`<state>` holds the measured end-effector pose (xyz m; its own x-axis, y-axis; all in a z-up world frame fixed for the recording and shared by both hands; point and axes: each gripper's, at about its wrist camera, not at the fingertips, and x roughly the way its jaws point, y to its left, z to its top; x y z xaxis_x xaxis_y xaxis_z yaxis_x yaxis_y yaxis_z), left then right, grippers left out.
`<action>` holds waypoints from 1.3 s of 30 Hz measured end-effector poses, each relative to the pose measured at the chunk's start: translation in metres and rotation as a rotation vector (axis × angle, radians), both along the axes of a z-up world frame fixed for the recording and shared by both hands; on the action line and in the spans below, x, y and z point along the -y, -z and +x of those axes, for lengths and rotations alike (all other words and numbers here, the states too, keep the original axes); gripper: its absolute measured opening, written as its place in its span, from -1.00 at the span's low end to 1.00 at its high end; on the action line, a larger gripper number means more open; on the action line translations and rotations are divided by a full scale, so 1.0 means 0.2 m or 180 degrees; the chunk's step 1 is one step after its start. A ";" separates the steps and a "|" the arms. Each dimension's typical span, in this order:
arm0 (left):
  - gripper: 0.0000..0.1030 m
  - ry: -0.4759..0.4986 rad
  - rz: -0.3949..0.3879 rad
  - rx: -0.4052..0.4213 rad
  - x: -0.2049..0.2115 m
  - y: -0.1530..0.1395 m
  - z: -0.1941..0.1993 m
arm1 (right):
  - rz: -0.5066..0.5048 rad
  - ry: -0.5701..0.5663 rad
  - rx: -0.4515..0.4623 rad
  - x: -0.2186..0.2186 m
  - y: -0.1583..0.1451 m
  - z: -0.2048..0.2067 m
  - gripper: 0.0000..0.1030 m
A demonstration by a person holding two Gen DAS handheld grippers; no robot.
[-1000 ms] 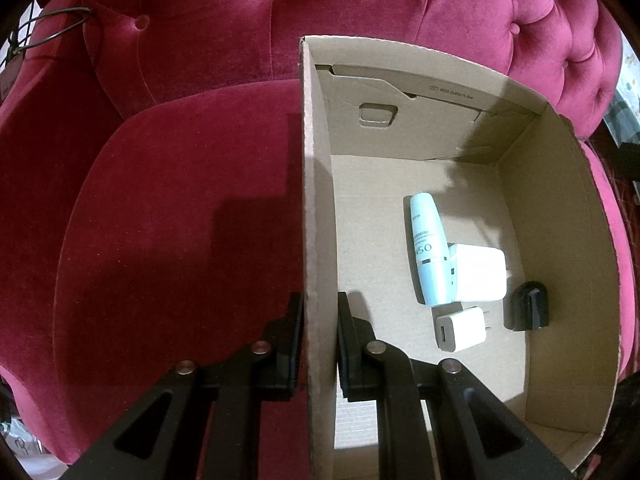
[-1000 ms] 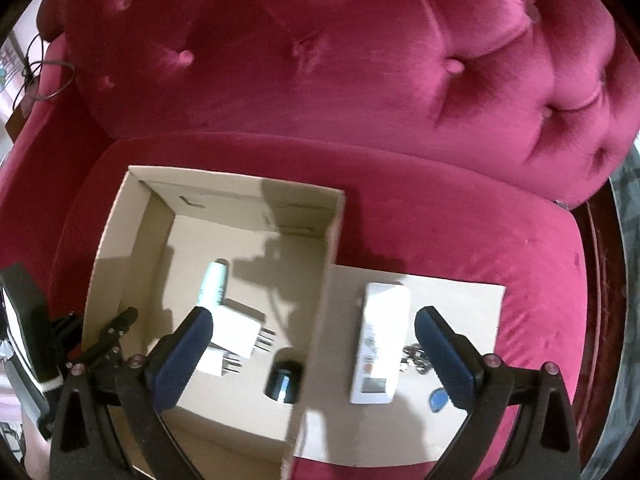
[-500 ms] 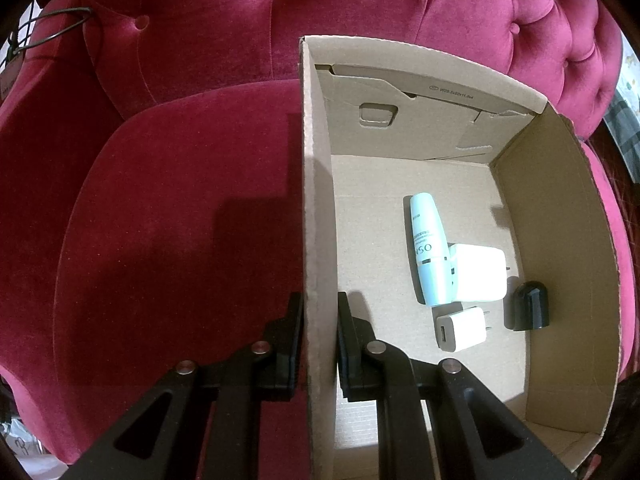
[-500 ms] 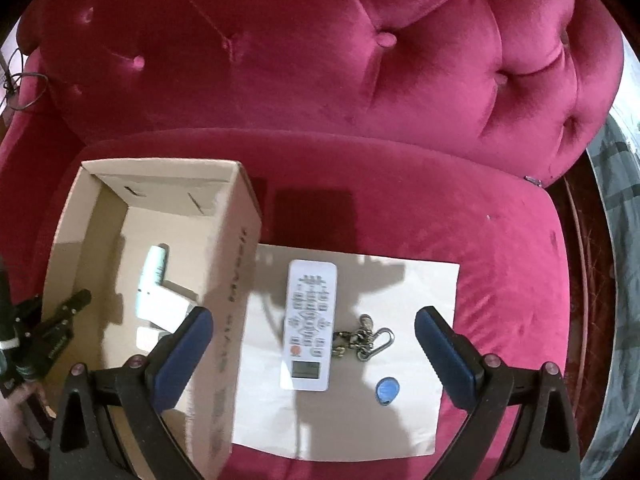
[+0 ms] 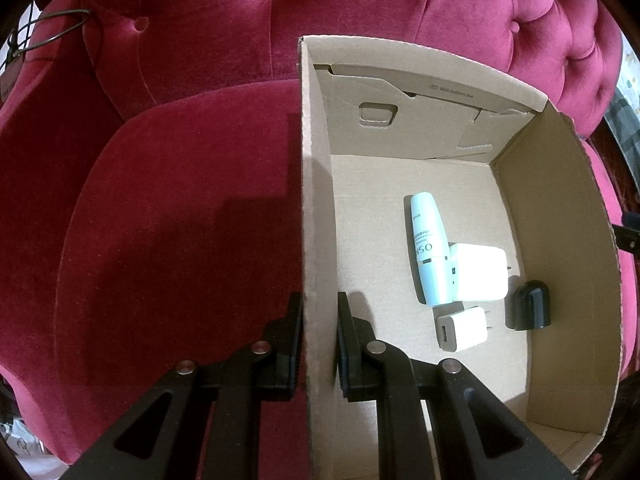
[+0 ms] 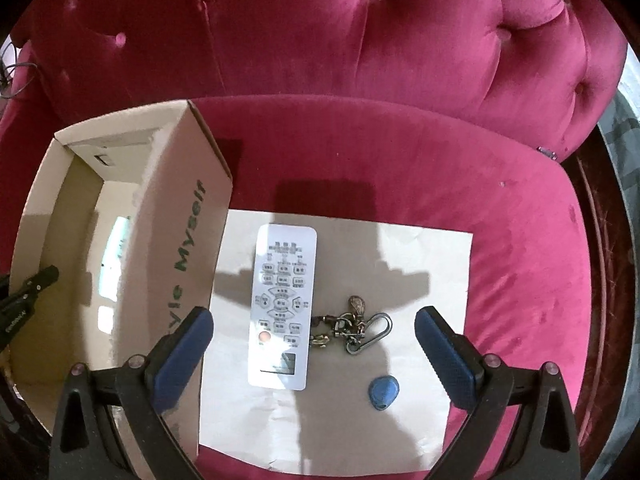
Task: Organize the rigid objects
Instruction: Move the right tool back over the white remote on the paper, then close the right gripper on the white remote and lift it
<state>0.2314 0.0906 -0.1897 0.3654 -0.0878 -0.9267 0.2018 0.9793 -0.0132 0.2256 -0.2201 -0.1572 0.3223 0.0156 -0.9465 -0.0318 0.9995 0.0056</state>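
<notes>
Left tool (image 5: 318, 340) clamped on cardboard box (image 5: 316, 200) wall, right tool (image 6: 314, 336) spread wide and empty above white remote (image 6: 282, 308), keychain (image 6: 354, 326) at its 3 o'clock, blue fob (image 6: 383, 392) at 5 o'clock

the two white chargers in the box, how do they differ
The larger white charger is a broad block leaning against the pale blue tube; the smaller white charger lies apart, nearer the camera. The smaller one shows a USB port on its end and both prongs clearly; the larger shows only a prong tip. Both lie flat on the cardboard box floor, prongs pointing right.
</notes>
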 end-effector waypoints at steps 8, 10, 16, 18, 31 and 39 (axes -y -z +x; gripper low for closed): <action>-0.70 0.0008 0.0023 -0.0003 0.01 0.01 0.00 | 0.0023 -0.0076 -0.0134 -0.01 0.11 0.04 0.97; -0.70 -0.0001 0.0011 -0.0005 0.01 0.01 0.00 | 0.0022 -0.0088 -0.0161 -0.02 0.14 0.05 0.96; -0.70 0.0007 0.0029 -0.0004 0.01 0.01 0.00 | 0.0002 -0.0130 -0.0237 -0.04 0.22 0.09 0.76; -0.70 0.0008 0.0025 -0.0006 0.01 0.01 0.00 | 0.0011 -0.0149 -0.0260 -0.07 0.24 0.11 0.68; -0.70 0.0006 0.0024 -0.0007 0.01 0.01 0.00 | 0.0003 -0.0205 -0.0410 -0.13 0.36 0.21 0.13; -0.70 0.0002 0.0024 -0.0007 0.01 0.01 0.00 | -0.0005 -0.0152 -0.0374 -0.14 0.33 0.22 -0.04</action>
<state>0.2320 0.0892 -0.1909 0.3633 -0.0812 -0.9281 0.2025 0.9793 -0.0064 0.2692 -0.1928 -0.2238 0.2080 0.0267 -0.9778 -0.0786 0.9969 0.0105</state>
